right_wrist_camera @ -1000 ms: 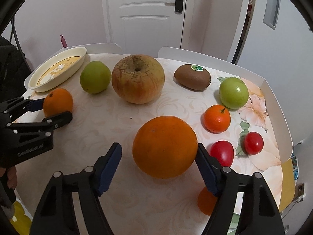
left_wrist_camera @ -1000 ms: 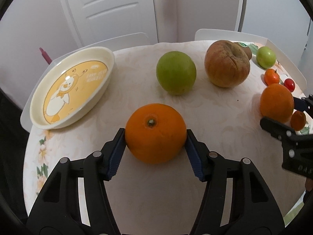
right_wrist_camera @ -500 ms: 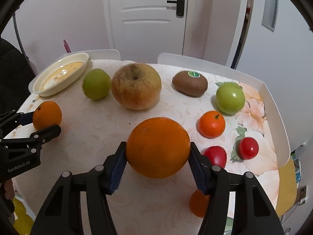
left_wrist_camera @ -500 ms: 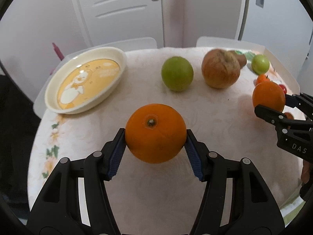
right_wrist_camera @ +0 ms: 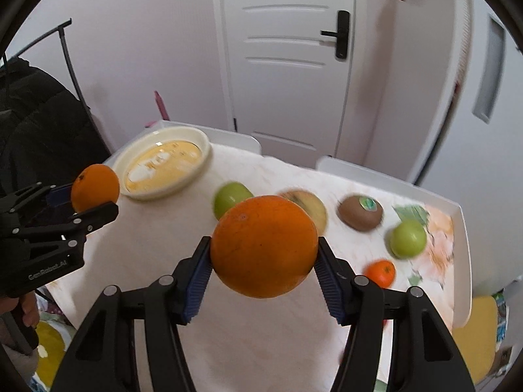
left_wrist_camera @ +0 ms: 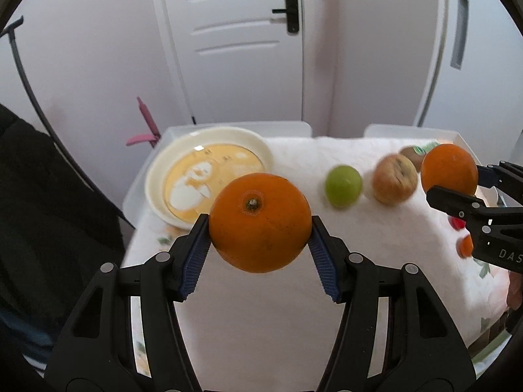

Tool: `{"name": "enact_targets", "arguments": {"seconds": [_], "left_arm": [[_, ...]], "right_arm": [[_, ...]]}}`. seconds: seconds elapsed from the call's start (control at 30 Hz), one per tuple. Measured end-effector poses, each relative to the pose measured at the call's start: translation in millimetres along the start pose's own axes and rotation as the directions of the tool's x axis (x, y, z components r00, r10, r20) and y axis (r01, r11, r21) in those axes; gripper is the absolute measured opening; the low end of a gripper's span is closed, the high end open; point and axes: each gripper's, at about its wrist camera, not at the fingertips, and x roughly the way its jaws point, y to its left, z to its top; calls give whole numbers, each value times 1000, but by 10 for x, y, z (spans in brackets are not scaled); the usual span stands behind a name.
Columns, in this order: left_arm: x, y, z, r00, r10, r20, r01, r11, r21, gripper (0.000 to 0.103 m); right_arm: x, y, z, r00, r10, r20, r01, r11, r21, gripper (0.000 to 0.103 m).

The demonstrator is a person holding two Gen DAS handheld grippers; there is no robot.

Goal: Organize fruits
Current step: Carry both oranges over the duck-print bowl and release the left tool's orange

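Observation:
My left gripper [left_wrist_camera: 259, 228] is shut on an orange [left_wrist_camera: 260, 222], stem end facing the camera, lifted clear of the white table [left_wrist_camera: 261, 310]. My right gripper [right_wrist_camera: 263, 248] is shut on a larger orange [right_wrist_camera: 264, 254], also held in the air. Each wrist view shows the other gripper: the right gripper [left_wrist_camera: 454, 183] with its orange [left_wrist_camera: 449, 170] at the right edge, the left gripper [right_wrist_camera: 86, 201] with its orange [right_wrist_camera: 94, 187] at the left. A cream plate [left_wrist_camera: 209, 137] with a yellow cartoon print lies empty at the table's far left, and the plate [right_wrist_camera: 202, 150] shows in the right wrist view too.
On the table lie a green apple [right_wrist_camera: 230, 197], a brownish apple [right_wrist_camera: 313, 205], a kiwi [right_wrist_camera: 359, 217], a second green apple [right_wrist_camera: 408, 238] and a mandarin [right_wrist_camera: 380, 272]. A white door stands behind. A dark coat [right_wrist_camera: 39, 124] hangs at the left.
The right jaws closed onto the larger orange. Both grippers then rose, lifting their oranges off the table, so the table and plate now look farther away.

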Motion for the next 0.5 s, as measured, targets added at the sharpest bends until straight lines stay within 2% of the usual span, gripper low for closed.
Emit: {"name": "enact_targets", "arguments": {"seconds": [0.23,0.5], "left_arm": [[254,421,332,1000,-1,1,1,1000,27,64],[768,807,594,999,-24,-27,26,997,72,64]], "right_arm": [[221,298,424,999,44,3,-44,999,16,56],[623,545,781,999,32,-15,-31,998,61,56]]}}
